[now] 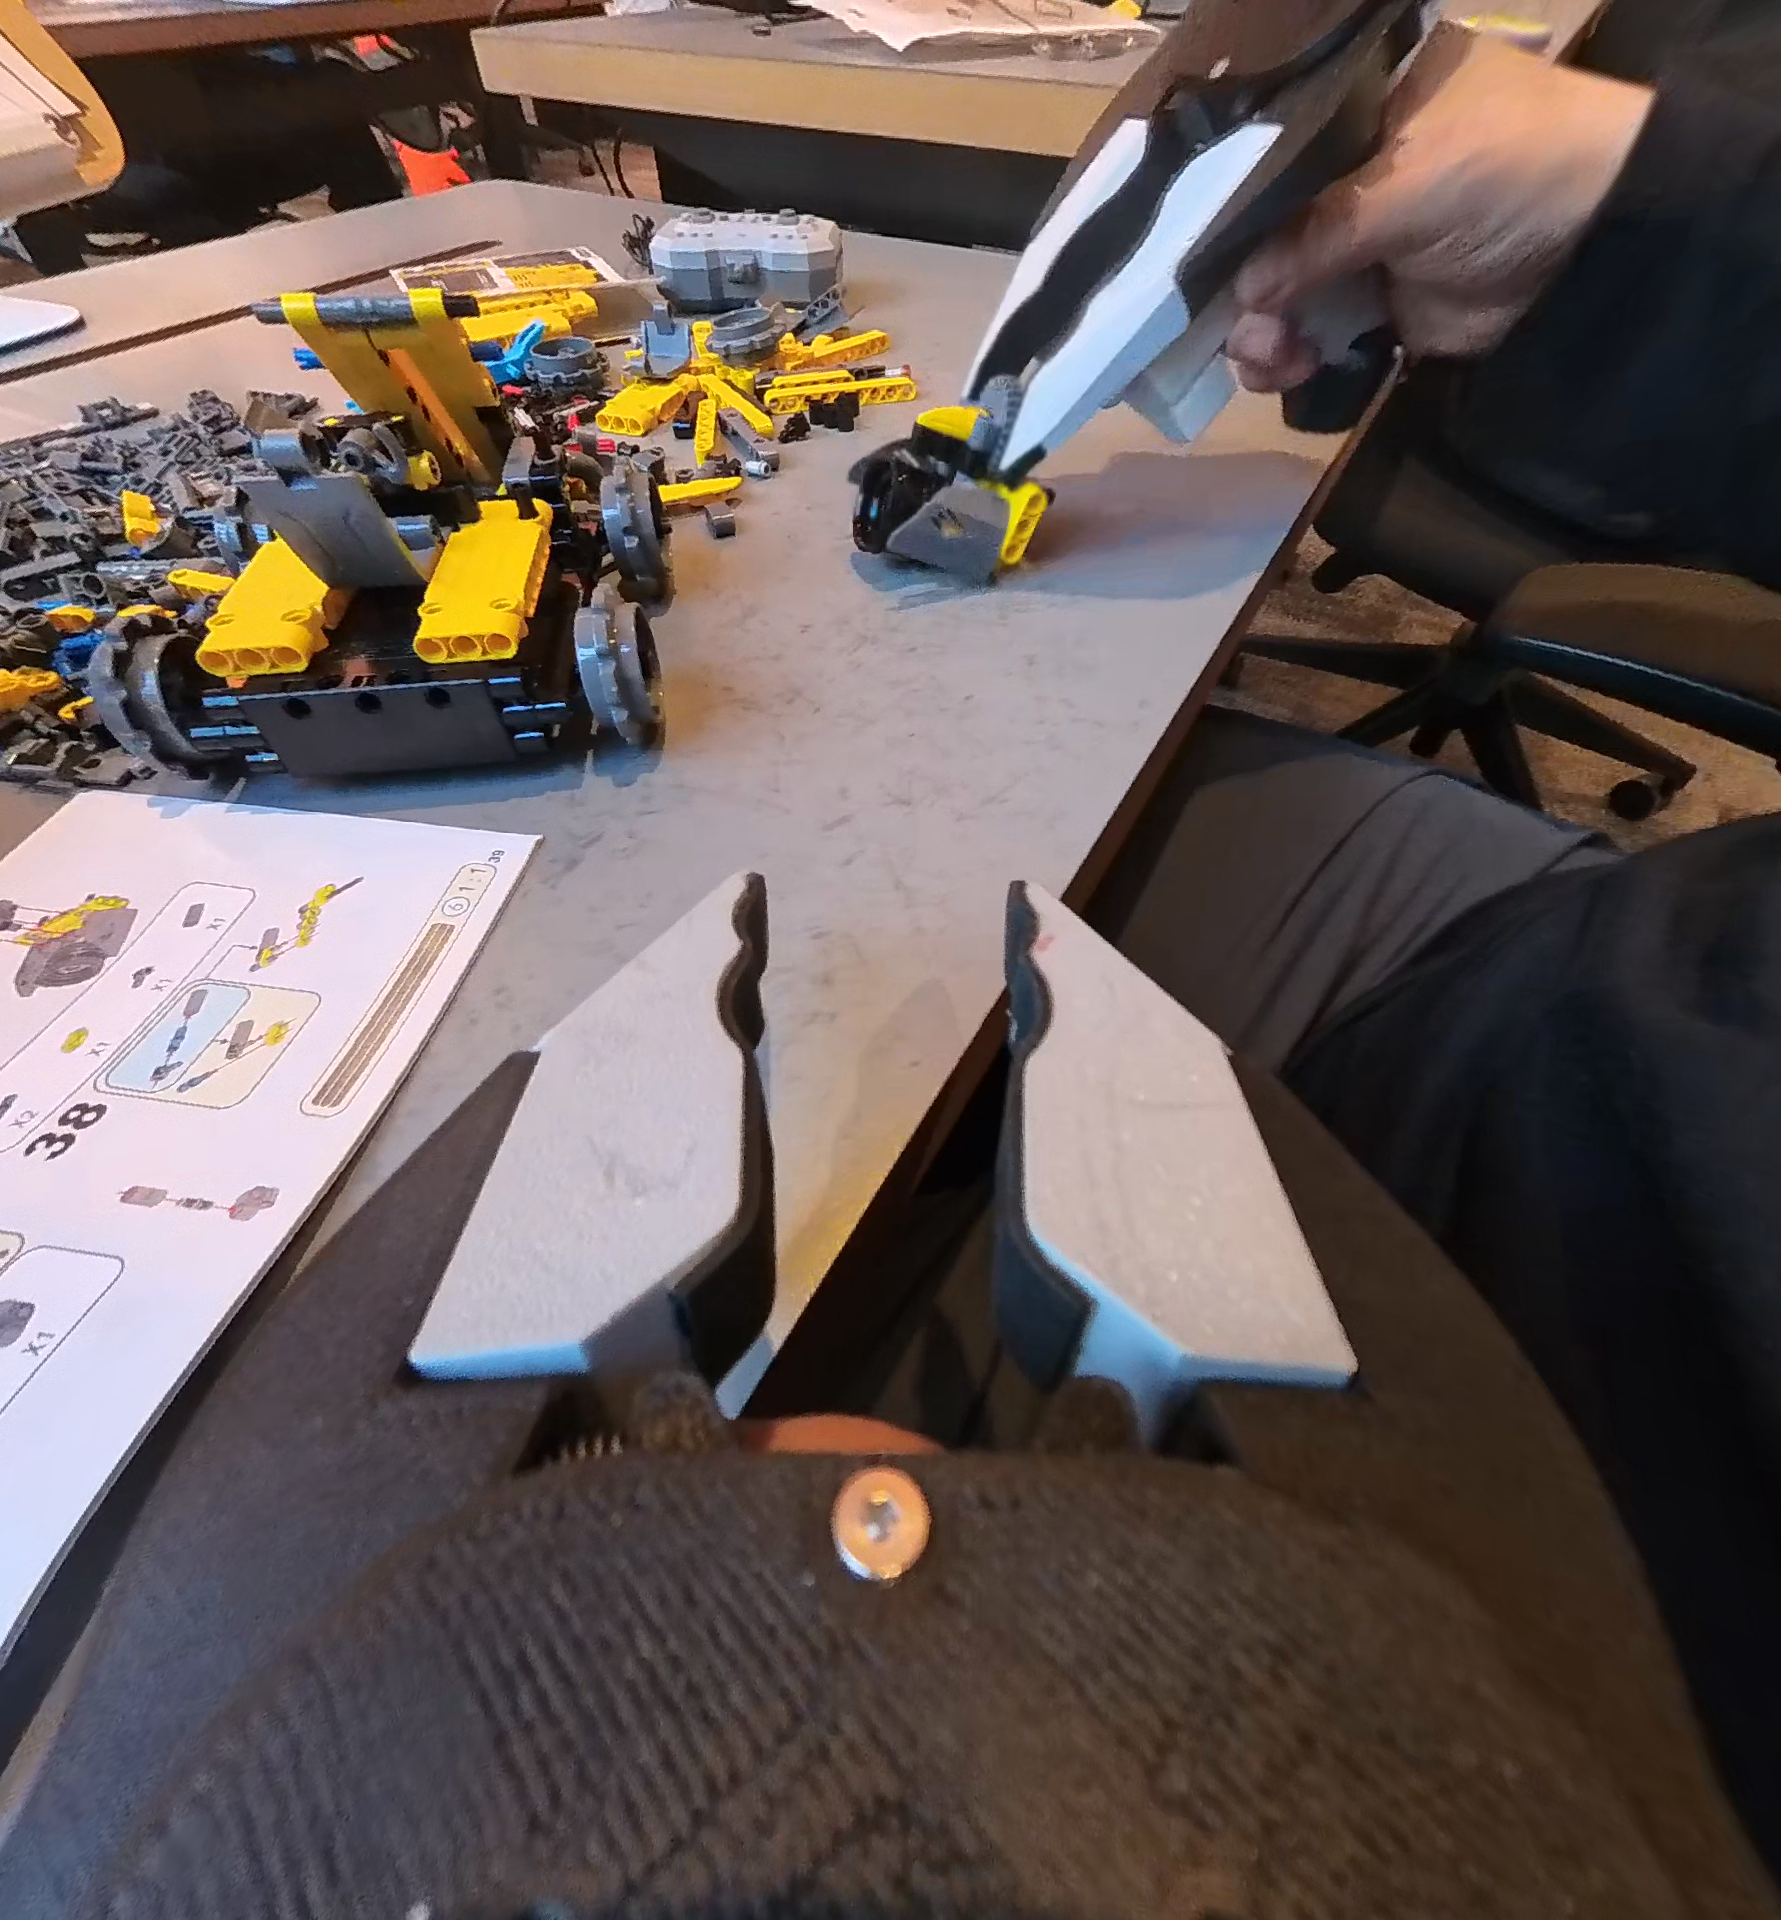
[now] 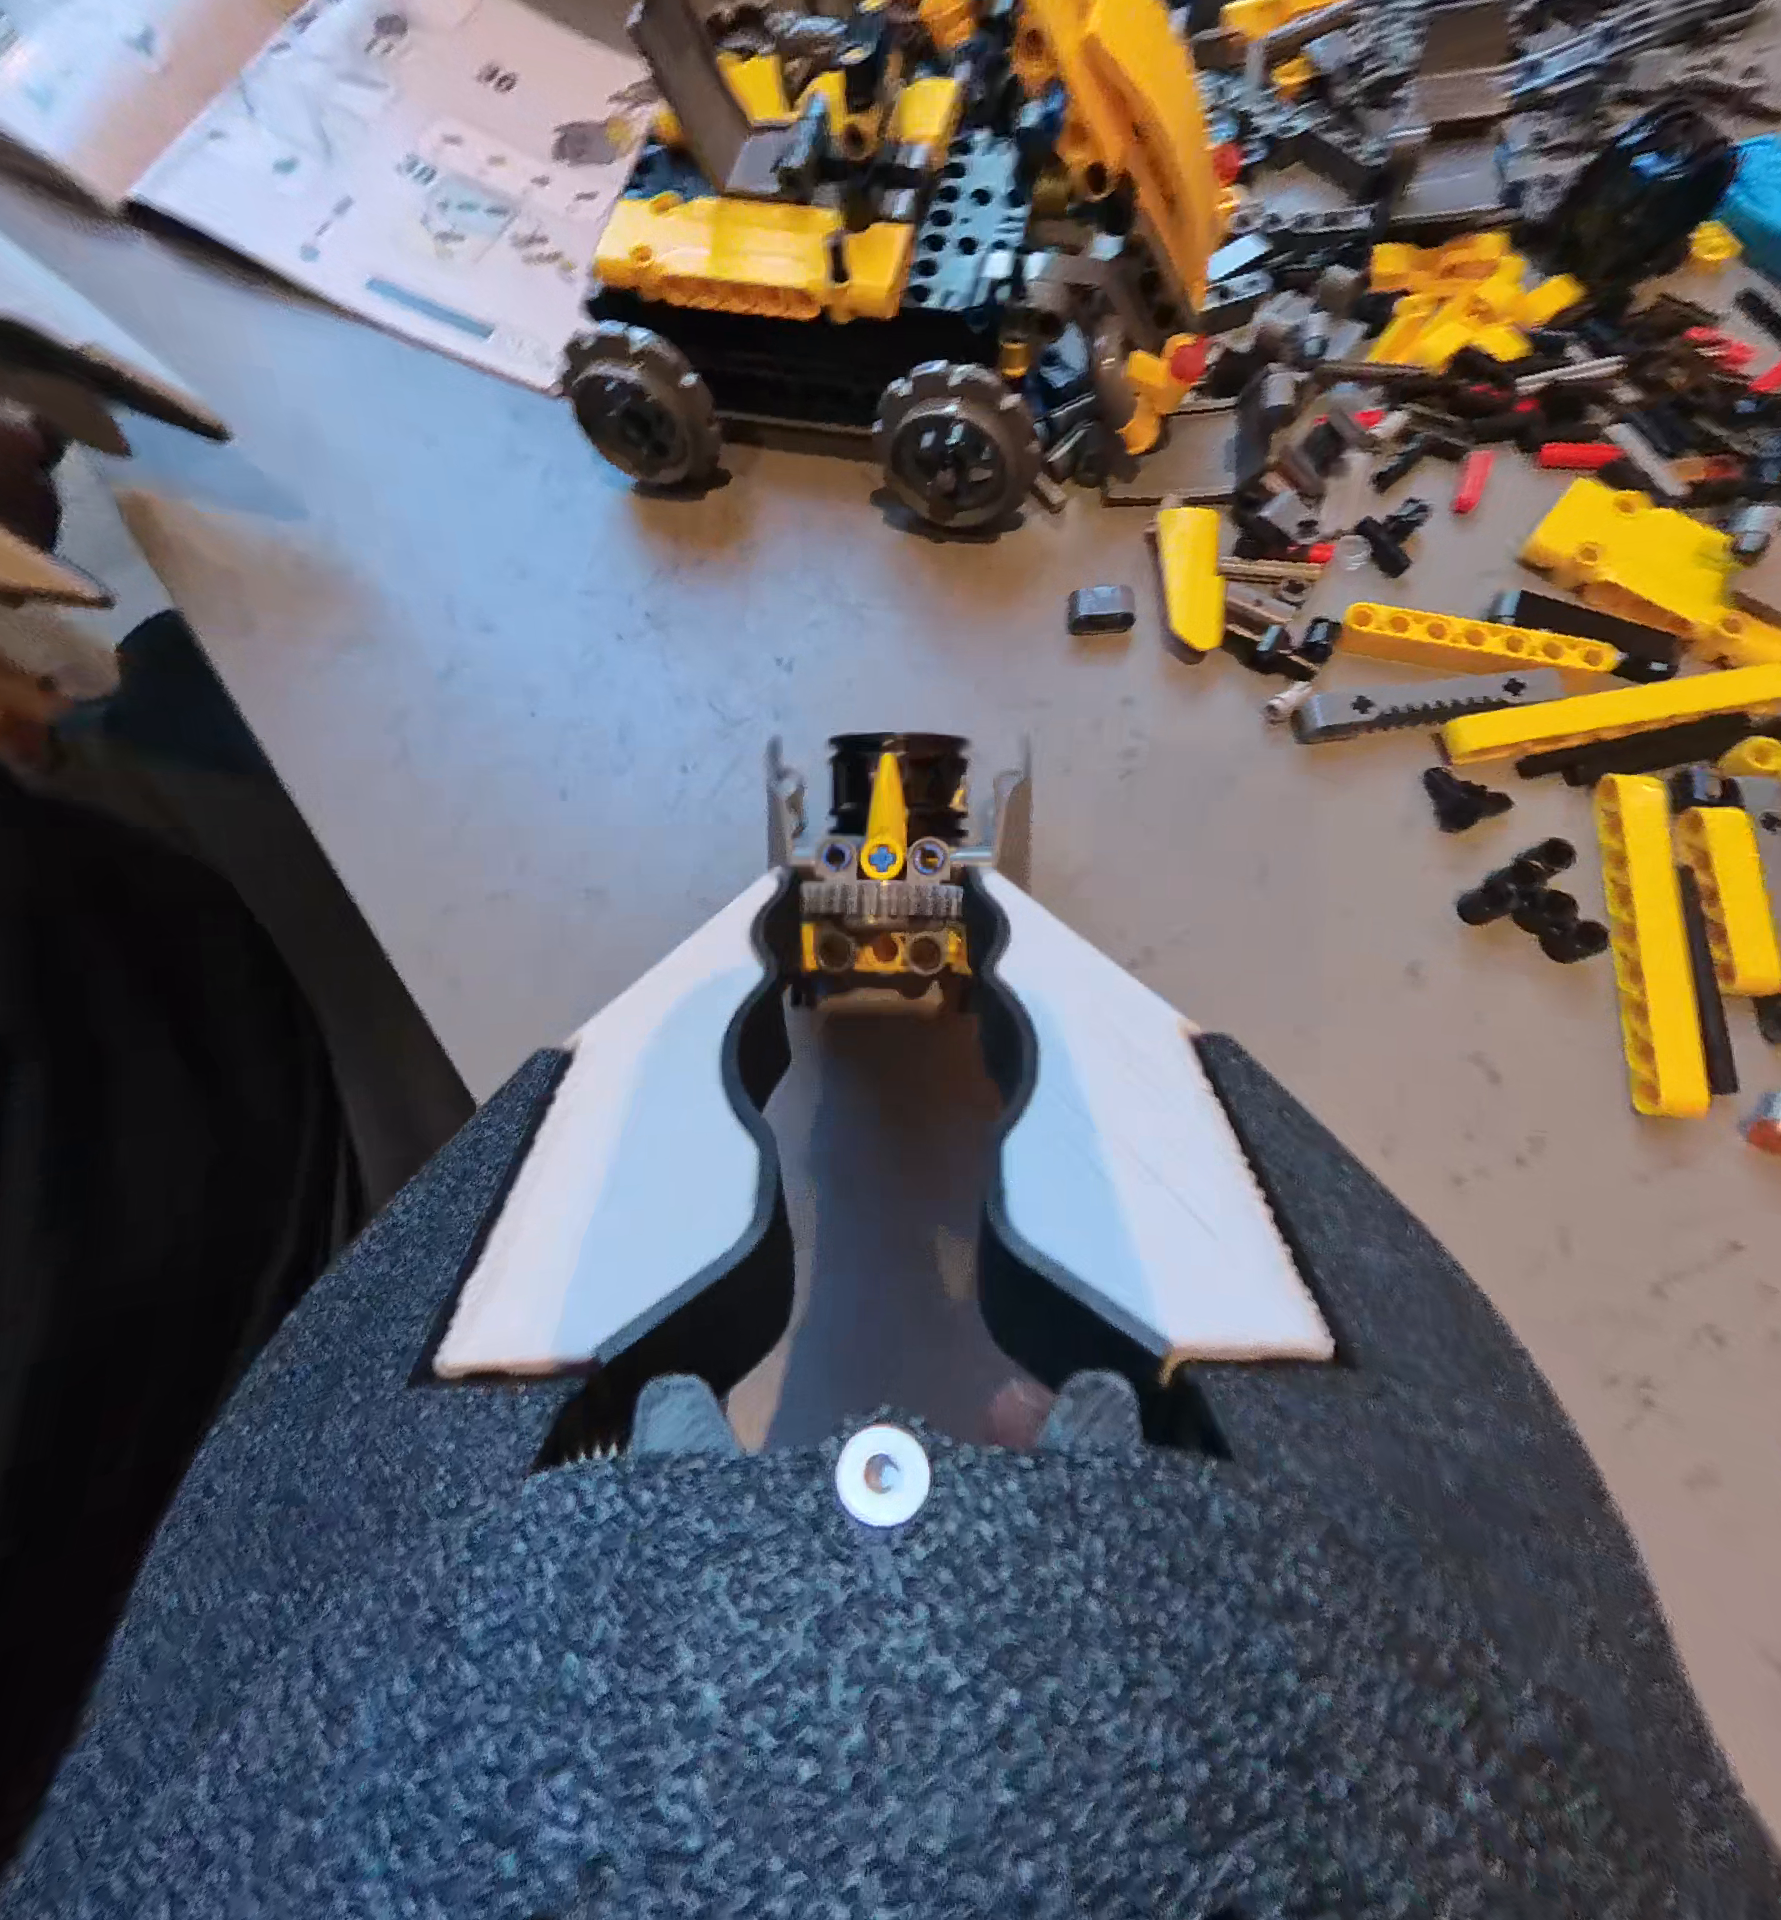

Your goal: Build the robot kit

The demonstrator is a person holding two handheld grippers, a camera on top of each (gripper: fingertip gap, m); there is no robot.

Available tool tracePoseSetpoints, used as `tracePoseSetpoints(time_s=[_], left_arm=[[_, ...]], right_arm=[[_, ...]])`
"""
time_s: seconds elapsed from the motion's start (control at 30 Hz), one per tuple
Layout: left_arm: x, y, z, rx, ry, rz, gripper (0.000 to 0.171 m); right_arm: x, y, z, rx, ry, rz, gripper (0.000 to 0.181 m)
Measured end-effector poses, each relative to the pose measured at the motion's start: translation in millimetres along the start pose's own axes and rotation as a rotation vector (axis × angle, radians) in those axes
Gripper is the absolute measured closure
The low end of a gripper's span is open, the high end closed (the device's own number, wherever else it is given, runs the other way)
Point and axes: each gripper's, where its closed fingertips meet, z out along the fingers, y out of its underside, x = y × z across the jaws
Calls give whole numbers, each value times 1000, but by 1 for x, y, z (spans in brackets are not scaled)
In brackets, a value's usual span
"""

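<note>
My right gripper (image 2: 884, 883) is shut on a small yellow, black and grey brick sub-assembly (image 2: 884, 831) and holds it down on the grey table (image 2: 553, 644). In the left wrist view the same gripper (image 1: 1000, 436) clamps the sub-assembly (image 1: 953, 509) near the table's right edge. My left gripper (image 1: 886, 914) is open and empty, low over the table's near edge beside an open instruction booklet (image 1: 138, 1091). A half-built yellow and black wheeled vehicle (image 1: 398, 603) stands at mid-table; it also shows in the right wrist view (image 2: 844, 260).
Piles of loose grey, black and yellow brick parts (image 1: 34, 540) lie left of and behind the vehicle, and more parts (image 2: 1592, 644) spread at the right. A grey battery box (image 1: 746, 255) sits at the back. A person's legs and an office chair (image 1: 1592, 665) are off the right edge. Left tips to right tips: about 20 cm.
</note>
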Motion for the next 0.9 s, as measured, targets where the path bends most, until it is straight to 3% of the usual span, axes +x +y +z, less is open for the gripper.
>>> tracePoseSetpoints(time_s=[0.13, 0.4, 0.47, 0.6, 0.77, 0.9], left_arm=[[1, 0, 0, -1, 0, 9, 128], [-2, 1, 1, -2, -1, -9, 128], [0, 2, 1, -5, 6, -8, 128], [0, 0, 0, -2, -3, 6, 128], [-7, -5, -5, 17, -40, -10, 122], [-42, -12, -23, 18, -208, -51, 128]], right_arm=[[-6, 3, -3, -44, -64, -66, 149], [-5, -14, 1, 40, 6, 34, 98], [-8, -11, 11, 12, 13, 24, 98], [-13, -1, 21, -57, -12, -56, 125], [4, 3, 10, -102, -19, -92, 122], [-1, -12, -2, -12, -88, -89, 117]])
